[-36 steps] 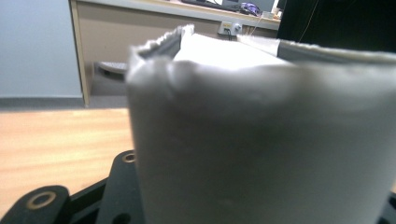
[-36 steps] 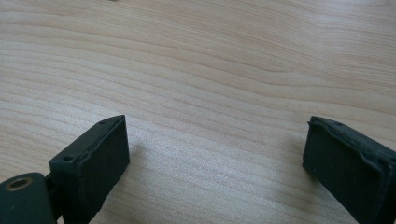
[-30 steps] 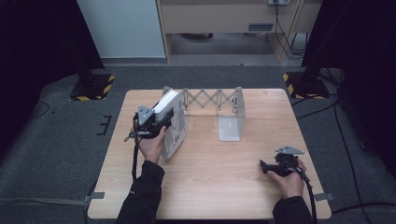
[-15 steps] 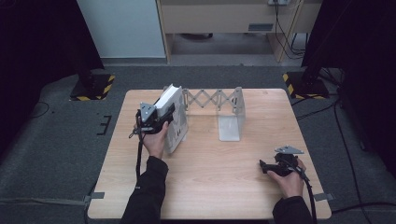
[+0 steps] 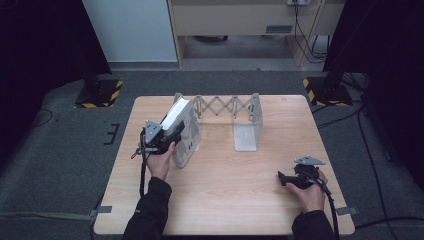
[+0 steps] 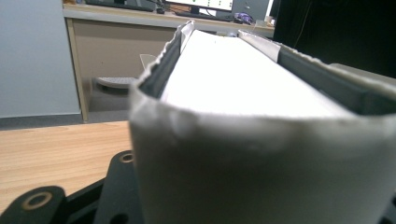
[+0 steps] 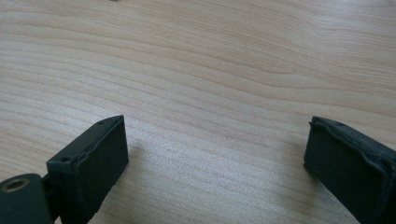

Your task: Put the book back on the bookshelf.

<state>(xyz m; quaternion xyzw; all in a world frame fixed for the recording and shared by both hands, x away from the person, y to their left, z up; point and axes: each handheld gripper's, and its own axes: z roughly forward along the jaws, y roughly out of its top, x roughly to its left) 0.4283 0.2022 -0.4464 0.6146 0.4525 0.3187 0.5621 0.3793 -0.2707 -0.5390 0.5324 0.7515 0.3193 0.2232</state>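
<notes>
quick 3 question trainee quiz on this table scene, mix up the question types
1. True or false: the right hand-held gripper has its jaws open over bare tabletop.
2. What does the left hand-held gripper hold? A) grey-covered book B) mug C) cloth
3. Fill in: the book is being set at the ___ end plate of the expanding book rack.

Key: 1 true; 2 A, book; 3 left, as the high view shows it.

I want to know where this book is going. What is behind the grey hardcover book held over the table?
Behind the grey hardcover book stands a grey expandable metal book rack on the pale wooden table. The book covers the rack's left end plate, so whether they touch cannot be told.
</notes>
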